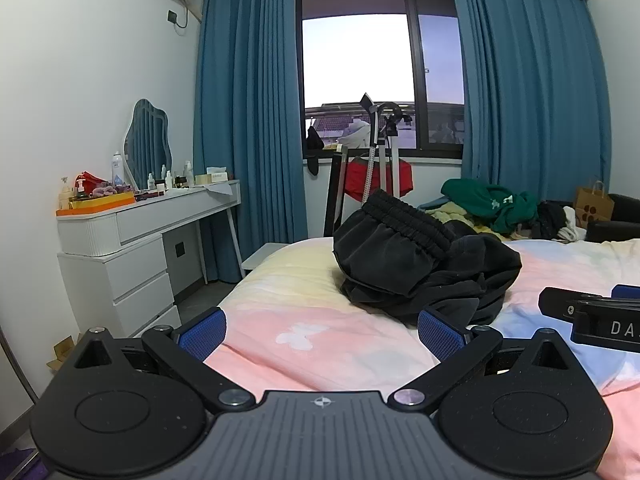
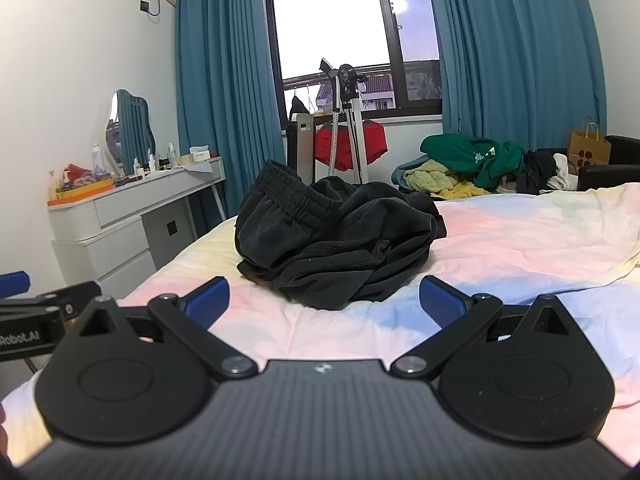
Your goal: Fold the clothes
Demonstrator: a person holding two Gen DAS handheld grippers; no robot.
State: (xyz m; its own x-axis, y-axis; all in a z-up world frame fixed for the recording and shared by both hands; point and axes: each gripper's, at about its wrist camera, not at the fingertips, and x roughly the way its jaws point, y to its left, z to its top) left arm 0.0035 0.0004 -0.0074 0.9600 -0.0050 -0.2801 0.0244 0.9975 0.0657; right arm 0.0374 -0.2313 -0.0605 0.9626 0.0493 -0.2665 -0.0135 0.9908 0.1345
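A crumpled black garment with an elastic waistband [image 1: 416, 256] lies in a heap on the bed [image 1: 320, 344]; it also shows in the right wrist view [image 2: 336, 240]. My left gripper [image 1: 322, 334] is open and empty, held just in front of the heap. My right gripper [image 2: 324, 304] is open and empty, also just short of the heap. The right gripper's side shows at the right edge of the left wrist view [image 1: 592, 316].
A pile of other clothes, green on top [image 2: 472, 160], lies at the far side of the bed. A white dressing table [image 1: 132, 236] with a mirror and bottles stands on the left. A garment steamer stand [image 1: 384, 152] and a red cloth stand by the window. A paper bag [image 2: 588, 150] is at the right.
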